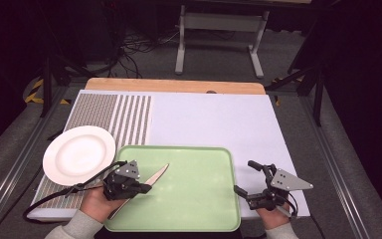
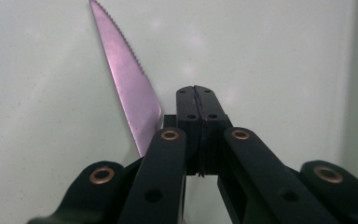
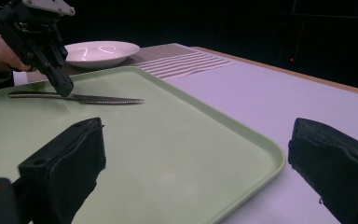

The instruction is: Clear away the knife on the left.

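Your left tool [image 2: 198,100] had shut empty beside the serrated steel knife [image 2: 130,84] lying on the pale green plastic tray [image 1: 199,199]; lifting would have left it there. Your right tool [image 3: 191,163] stood open.

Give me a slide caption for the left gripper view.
Left gripper, jaws shut, beside a serrated knife lying on the green tray.
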A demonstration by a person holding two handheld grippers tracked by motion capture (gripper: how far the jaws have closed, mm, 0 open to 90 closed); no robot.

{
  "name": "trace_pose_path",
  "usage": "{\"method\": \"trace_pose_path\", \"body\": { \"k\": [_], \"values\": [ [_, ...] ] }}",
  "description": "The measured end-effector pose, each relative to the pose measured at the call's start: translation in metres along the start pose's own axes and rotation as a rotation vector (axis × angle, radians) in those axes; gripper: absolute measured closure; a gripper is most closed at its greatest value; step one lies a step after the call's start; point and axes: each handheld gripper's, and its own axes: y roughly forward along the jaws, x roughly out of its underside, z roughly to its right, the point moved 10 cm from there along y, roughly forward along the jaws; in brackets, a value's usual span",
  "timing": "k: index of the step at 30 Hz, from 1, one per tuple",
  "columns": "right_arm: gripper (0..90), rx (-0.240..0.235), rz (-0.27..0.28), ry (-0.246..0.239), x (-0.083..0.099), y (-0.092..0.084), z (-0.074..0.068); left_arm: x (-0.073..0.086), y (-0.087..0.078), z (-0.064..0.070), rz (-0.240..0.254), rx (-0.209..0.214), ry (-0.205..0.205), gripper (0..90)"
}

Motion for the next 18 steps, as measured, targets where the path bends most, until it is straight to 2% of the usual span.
{"method": "trace_pose_path", "body": {
  "k": [8, 11, 12, 14, 18],
  "values": [
    [4.2, -0.001, -0.002, -0.002, 0.0006, 0.0007, 0.0004, 0.0041, 0.0034, -0.0044, -0.032, -0.041, 0.021, 90.0],
    [4.2, 0.001, -0.002, 0.001, 0.0006, 0.0005, 0.0005, 0.0055, 0.0049, -0.0051, -0.042, -0.046, 0.019, 90.0],
    [4.2, 0.001, -0.002, 0.001, 0.0007, 0.0006, 0.0005, 0.0074, 0.0047, -0.005, -0.059, -0.048, 0.008, 90.0],
    [4.3, 0.001, -0.003, 0.0, 0.0007, 0.0006, 0.0005, 0.0071, 0.0061, -0.0051, -0.052, -0.043, 0.011, 90.0],
    [4.3, 0.002, -0.003, 0.0, 0.0007, 0.0002, 0.0005, 0.0076, 0.0048, -0.0075, -0.06, -0.061, 0.019, 90.0]
  ]
}}
